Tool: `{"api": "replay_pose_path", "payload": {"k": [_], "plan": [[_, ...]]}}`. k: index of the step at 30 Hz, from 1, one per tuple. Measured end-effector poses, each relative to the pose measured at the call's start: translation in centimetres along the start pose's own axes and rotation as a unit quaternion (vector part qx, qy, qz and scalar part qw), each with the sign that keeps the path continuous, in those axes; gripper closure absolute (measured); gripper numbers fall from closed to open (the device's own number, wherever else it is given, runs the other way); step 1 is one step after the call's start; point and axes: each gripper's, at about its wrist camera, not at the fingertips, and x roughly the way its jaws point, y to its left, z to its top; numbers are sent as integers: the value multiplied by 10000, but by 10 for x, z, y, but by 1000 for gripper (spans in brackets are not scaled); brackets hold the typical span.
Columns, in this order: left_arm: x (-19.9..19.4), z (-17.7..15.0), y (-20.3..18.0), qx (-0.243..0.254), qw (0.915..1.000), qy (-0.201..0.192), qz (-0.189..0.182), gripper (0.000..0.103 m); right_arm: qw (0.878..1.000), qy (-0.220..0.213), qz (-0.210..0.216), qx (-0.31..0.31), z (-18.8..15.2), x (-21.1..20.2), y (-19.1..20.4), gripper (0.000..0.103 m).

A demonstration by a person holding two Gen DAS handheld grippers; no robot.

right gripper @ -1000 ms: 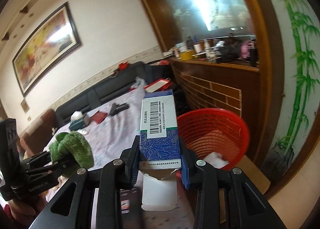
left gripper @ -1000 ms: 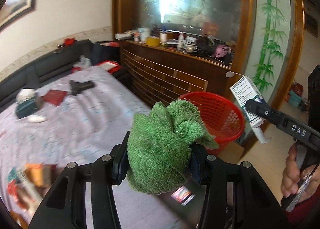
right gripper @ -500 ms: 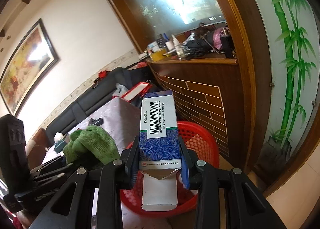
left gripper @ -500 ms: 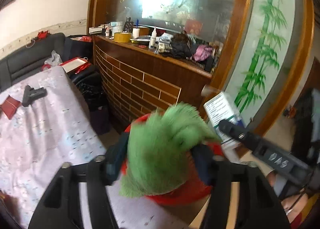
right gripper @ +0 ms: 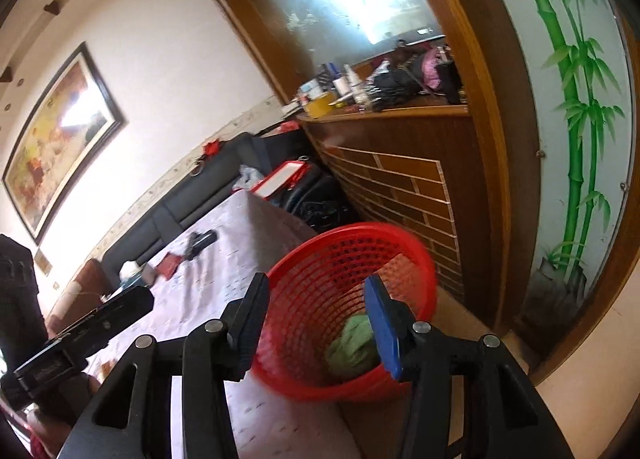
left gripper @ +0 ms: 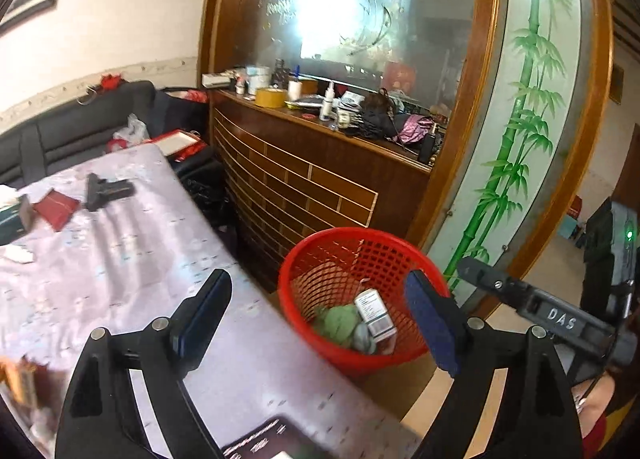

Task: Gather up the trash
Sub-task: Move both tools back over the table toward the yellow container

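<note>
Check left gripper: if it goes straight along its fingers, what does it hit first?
Probably the red basket: the left gripper is open and aimed into its mouth, so it would likely meet the green cloth or the box inside. Depth is unclear.

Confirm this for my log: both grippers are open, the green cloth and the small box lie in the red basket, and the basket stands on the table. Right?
Not quite. The red basket stands on the floor beside the table, as the left wrist view shows. The rest holds: the left gripper and right gripper are open, and the green cloth and small box lie in the basket.
</note>
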Motion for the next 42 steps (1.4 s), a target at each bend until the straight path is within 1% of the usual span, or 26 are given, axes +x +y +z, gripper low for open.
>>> {"api": "replay_pose_path", "payload": {"k": [3,6,11,16,19,21,23,25,26,28,29,30,32,34,36,37,38,39,41,42], "plan": [[-26,-17,10,42,9998,-21,177,16,9998,51,143,-157,-11,-7,21,48],[-53,-34,23,54,9994,-51,339,16,9984,158,313,-437,-25,-9,50,46],[-91,-63,52,-74,9984,-11,555,16,9935,439,653,-823,-51,1,98,45],[-132,-96,97,-331,9940,-20,1042,16,9844,806,920,-1265,-78,19,144,45],[-157,-115,129,-625,9890,-10,1338,16,9773,1033,1059,-1516,-93,30,169,45],[-175,-127,151,-818,9845,-16,1548,16,9719,1167,1137,-1700,-104,36,184,45],[-195,-139,174,-1054,9778,-37,1811,16,9678,1258,1188,-1830,-113,41,197,45],[-217,-155,202,-1377,9681,-65,2093,16,9635,1348,1259,-1943,-121,46,210,45],[-224,-160,209,-1472,9650,-71,2168,16,9611,1401,1292,-1998,-126,48,216,45],[-244,-175,237,-1809,9522,-102,2461,16,9563,1526,1372,-2083,-135,53,228,45],[-250,-181,244,-1900,9485,-124,2530,16,9534,1600,1427,-2122,-140,56,234,45],[-259,-188,259,-2074,9413,-126,2659,16,9514,1646,1454,-2159,-144,57,238,45],[-269,-199,280,-2317,9311,-66,2817,16,9469,1720,1479,-2278,-152,60,248,45],[-278,-210,305,-2675,9181,-67,2925,16,9426,1771,1529,-2384,-158,61,257,45],[-281,-217,326,-2975,9116,-52,2837,21,9393,1800,1571,-2461,-164,61,263,45],[-279,-220,335,-3079,9084,-14,2829,30,9380,1814,1581,-2495,-167,61,267,45],[-276,-221,339,-3113,9079,26,2807,38,9368,1826,1593,-2525,-168,61,269,45],[-271,-222,346,-3109,9092,103,2769,41,9359,1833,1597,-2549,-169,62,270,45],[-262,-225,354,-3119,9055,247,2867,53,9341,1862,1598,-2592,-171,63,273,45],[-257,-225,354,-3091,9073,280,2837,55,9335,1876,1598,-2605,-172,63,274,45]]}}
